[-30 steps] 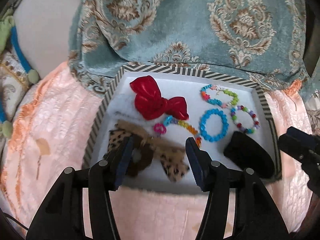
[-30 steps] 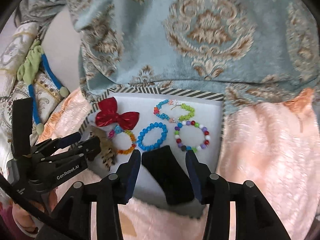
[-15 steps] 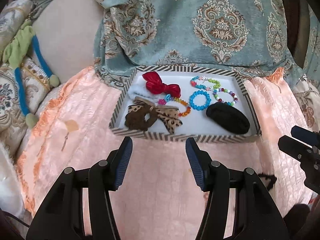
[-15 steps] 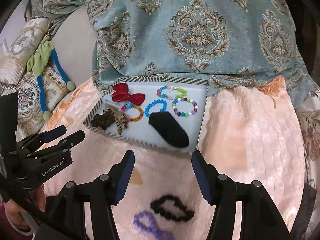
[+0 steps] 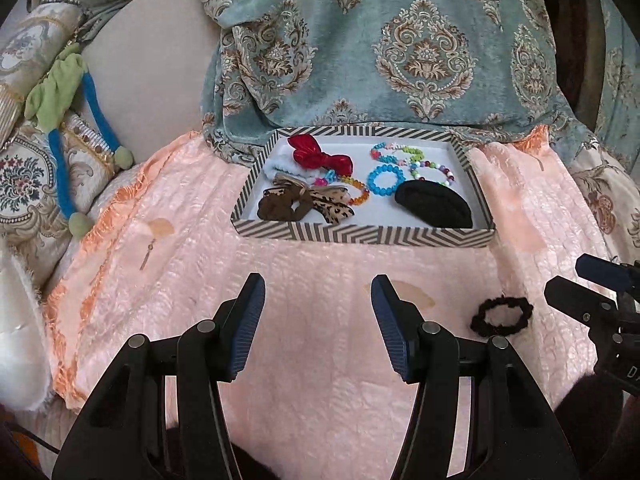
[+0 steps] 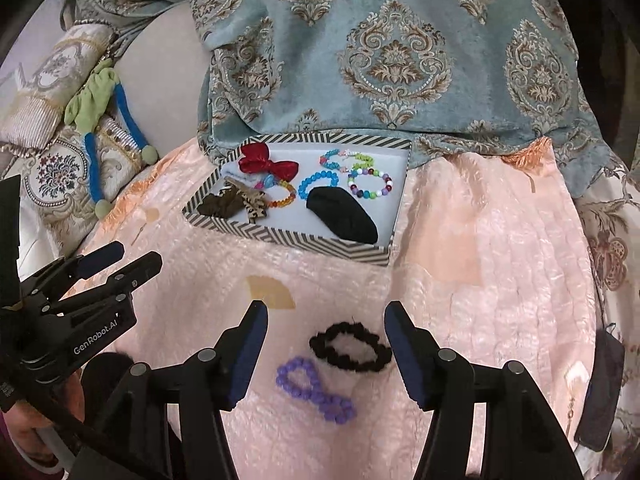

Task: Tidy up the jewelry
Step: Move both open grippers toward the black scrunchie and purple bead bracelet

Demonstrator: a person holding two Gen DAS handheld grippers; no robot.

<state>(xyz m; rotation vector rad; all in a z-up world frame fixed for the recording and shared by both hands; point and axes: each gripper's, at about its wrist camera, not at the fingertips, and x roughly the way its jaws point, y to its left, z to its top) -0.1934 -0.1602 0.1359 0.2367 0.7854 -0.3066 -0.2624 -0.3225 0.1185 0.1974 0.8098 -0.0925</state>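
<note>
A striped tray [image 5: 360, 236] [image 6: 288, 238] on the pink bedspread holds a red bow [image 5: 320, 156], a leopard scrunchie [image 5: 304, 204], several bead bracelets, including a blue one [image 5: 386, 180], and a black pouch [image 5: 434, 204] [image 6: 342, 214]. A black scrunchie [image 6: 350, 346] [image 5: 502, 316] and a purple bead bracelet [image 6: 316, 388] lie on the bedspread in front of the tray. My right gripper [image 6: 326, 344] is open and empty, its fingers on either side of the black scrunchie. My left gripper [image 5: 318, 320] is open and empty, well in front of the tray.
A teal patterned cushion [image 5: 400, 48] stands behind the tray. A green and blue plush toy [image 5: 60, 120] lies on embroidered pillows at the left. A dark object [image 6: 600, 392] lies at the right edge of the bedspread.
Both grippers have pulled back from the tray toward me. The black scrunchie and the purple bracelet have come into view in front of the right gripper.
</note>
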